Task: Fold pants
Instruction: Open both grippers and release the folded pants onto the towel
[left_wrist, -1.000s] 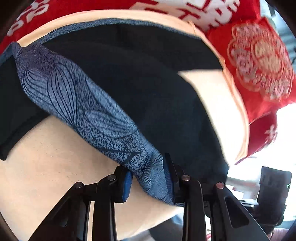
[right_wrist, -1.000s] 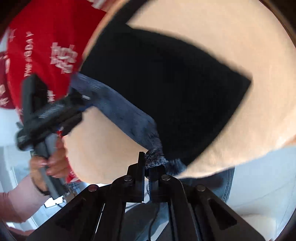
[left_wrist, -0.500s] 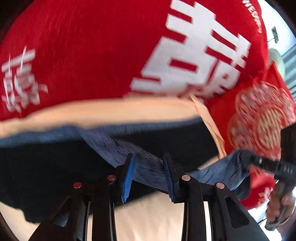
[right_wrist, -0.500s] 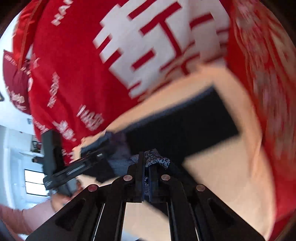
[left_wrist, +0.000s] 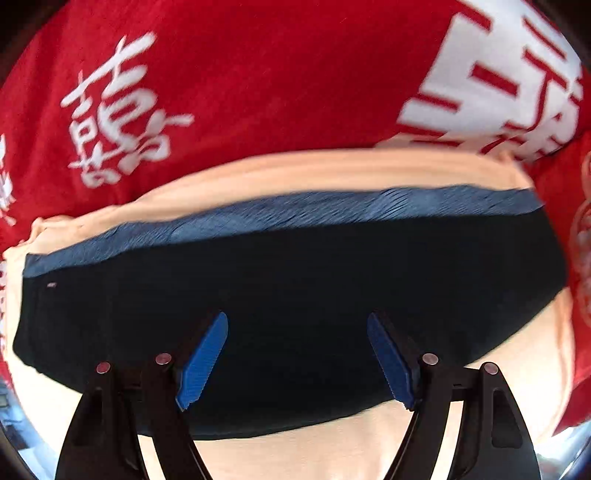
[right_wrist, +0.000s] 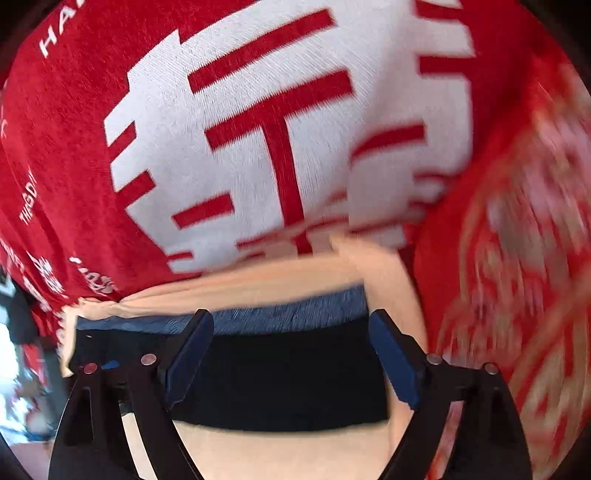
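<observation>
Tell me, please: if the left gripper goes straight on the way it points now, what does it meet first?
Most likely the dark folded pants with the blue patterned band. The left gripper is open, nothing between its pads, just opened; depth is unclear.

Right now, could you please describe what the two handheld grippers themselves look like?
Both look alike. The left gripper has black plastic fingers shaped as open triangular frames, joined by small round silver rivets, and each finger ends in a blue ribbed pad. The right gripper has the same black frames and rivets, its blue pads looking darker. No cables, markings or sleeves show.
</observation>
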